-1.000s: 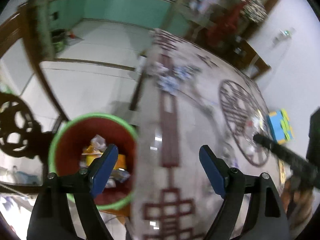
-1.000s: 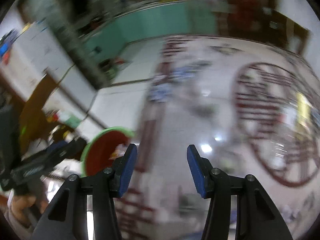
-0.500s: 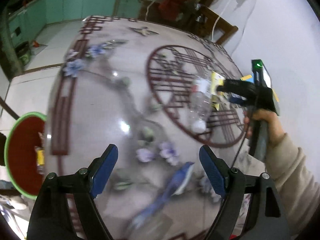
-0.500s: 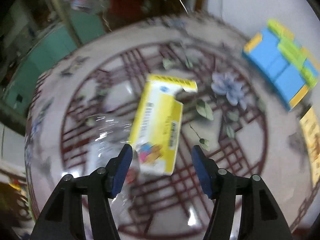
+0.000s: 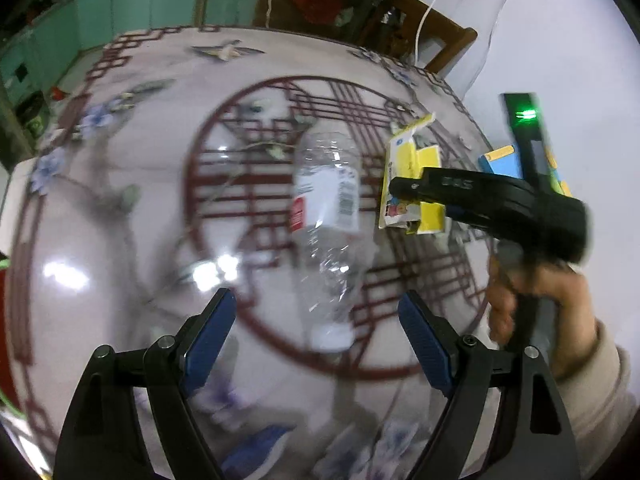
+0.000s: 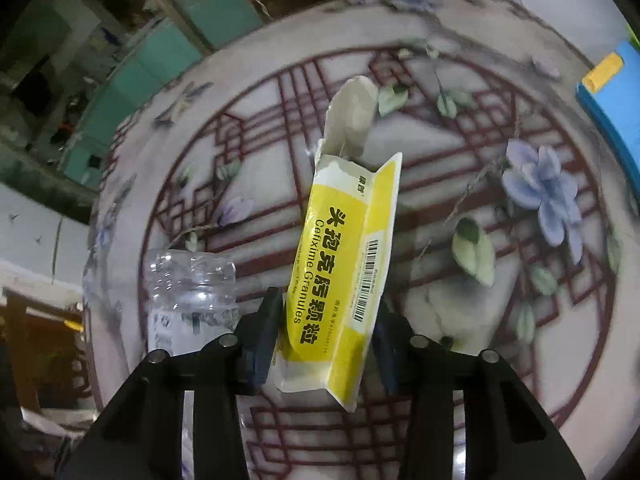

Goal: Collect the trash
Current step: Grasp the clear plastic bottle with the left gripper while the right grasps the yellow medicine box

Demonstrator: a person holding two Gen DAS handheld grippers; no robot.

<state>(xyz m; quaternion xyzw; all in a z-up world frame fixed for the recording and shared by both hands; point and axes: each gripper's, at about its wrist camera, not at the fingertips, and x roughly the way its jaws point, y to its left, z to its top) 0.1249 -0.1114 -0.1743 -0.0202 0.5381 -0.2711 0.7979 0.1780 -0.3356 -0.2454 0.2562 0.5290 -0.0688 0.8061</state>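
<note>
A yellow medicine box [image 6: 344, 276] with a torn flap lies between the fingers of my right gripper [image 6: 326, 340], which is shut on it just over the patterned table [image 6: 500, 152]. The box also shows in the left wrist view [image 5: 404, 184], with the right gripper [image 5: 416, 194] on it. A crushed clear plastic bottle [image 5: 326, 216] lies on its side beside the box, ahead of my open, empty left gripper [image 5: 316, 340]. The bottle's base shows in the right wrist view [image 6: 192, 296].
A blue and yellow box [image 5: 504, 164] sits near the table's right edge, also in the right wrist view [image 6: 612, 92]. A wooden chair [image 5: 432, 40] and a white wall stand beyond the table. Teal cabinets [image 5: 120, 4] line the far side.
The left gripper swung from the red bin to face the bottle on the table. The right gripper moved onto the yellow box and closed on it.
</note>
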